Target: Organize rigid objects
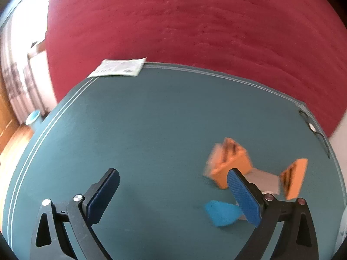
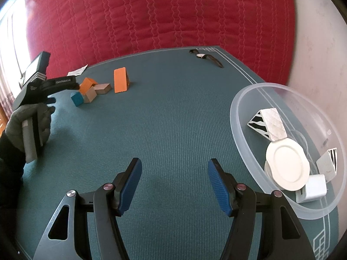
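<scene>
Left wrist view: the left tool [image 1: 173, 197] hangs wide open and empty over the teal tabletop [image 1: 141, 130]. A blurred cluster of blocks lies by its right finger: an orange block [image 1: 229, 162], a blue block [image 1: 221, 214], a grey block [image 1: 264, 181] and an orange wedge [image 1: 295, 177]. A paper slip [image 1: 118, 67] sits at the far edge against a red quilt [image 1: 195, 21].

Right wrist view: the right tool [image 2: 173, 186] is spread open, gripping nothing, above bare tabletop. At right, a clear plastic bowl [image 2: 243, 117] holds a white plate [image 2: 287, 169], a white charger [image 2: 311, 188] and two zebra-striped wedges [image 2: 267, 123]. The block cluster lies far left, near the gloved left hand [image 2: 28, 125]. A wristwatch [image 2: 206, 57] rests at the far edge.
</scene>
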Demonstrator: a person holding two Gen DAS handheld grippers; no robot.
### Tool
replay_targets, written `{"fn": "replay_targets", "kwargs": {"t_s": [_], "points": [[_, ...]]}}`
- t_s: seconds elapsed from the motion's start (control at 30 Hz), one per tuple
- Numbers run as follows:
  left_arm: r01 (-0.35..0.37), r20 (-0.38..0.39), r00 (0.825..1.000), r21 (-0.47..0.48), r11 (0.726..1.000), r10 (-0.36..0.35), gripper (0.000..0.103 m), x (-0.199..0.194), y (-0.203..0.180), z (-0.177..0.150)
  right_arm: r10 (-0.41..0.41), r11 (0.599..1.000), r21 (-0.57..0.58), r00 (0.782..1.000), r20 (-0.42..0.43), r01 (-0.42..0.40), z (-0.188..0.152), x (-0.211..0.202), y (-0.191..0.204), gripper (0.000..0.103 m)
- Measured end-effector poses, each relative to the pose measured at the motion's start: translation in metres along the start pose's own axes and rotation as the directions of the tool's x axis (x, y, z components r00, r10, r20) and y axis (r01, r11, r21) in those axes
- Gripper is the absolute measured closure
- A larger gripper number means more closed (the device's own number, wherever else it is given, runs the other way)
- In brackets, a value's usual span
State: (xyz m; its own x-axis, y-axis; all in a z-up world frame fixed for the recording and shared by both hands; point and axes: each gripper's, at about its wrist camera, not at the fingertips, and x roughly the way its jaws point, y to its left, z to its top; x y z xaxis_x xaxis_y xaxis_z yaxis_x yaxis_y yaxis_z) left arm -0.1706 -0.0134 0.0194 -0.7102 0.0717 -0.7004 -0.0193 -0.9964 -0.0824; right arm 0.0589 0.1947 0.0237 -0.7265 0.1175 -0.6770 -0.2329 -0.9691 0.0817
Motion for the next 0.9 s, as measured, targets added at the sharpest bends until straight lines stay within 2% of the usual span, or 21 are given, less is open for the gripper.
{"fn": "replay_targets", "kwargs": {"t_s": [0.13,0.3,0.43,0.53,0.63,0.9], "points": [[0.007,0.007,1.000,0.068,0.998,-0.007,0.002,0.006,-0.026,0.004,0.001,1.000,0.003,1.000,-0.002,-0.001,-0.001,0.002,-0.001,0.039],[-0.033,-0.017,0.999,0.113,0.993,0.035,0.001,0.024,-0.043,0.011,0.002,1.000,0.004,1.000,-0.010,-0.002,-0.002,0.003,-0.002,0.039],[-0.072,-0.021,0.997,0.073,0.995,0.074,0.001,0.033,-0.030,0.018,0.002,1.000,0.006,1.000,-0.015,-0.002,-0.002,0.003,-0.003,0.039],[-0.084,-0.046,0.995,-0.002,0.996,0.084,0.001,0.036,-0.006,0.016,0.002,1.000,0.008,1.000,-0.021,-0.002,-0.003,0.003,-0.004,0.039],[-0.096,-0.047,0.994,-0.034,0.995,0.094,0.001,0.035,0.013,0.011,0.002,1.000,0.008,1.000,-0.024,-0.002,-0.003,0.003,-0.004,0.039],[-0.055,-0.032,0.998,-0.092,0.994,0.052,0.009,0.011,0.054,-0.020,0.000,1.000,0.002,1.000,-0.023,0.000,-0.003,0.003,-0.004,0.039]]}}
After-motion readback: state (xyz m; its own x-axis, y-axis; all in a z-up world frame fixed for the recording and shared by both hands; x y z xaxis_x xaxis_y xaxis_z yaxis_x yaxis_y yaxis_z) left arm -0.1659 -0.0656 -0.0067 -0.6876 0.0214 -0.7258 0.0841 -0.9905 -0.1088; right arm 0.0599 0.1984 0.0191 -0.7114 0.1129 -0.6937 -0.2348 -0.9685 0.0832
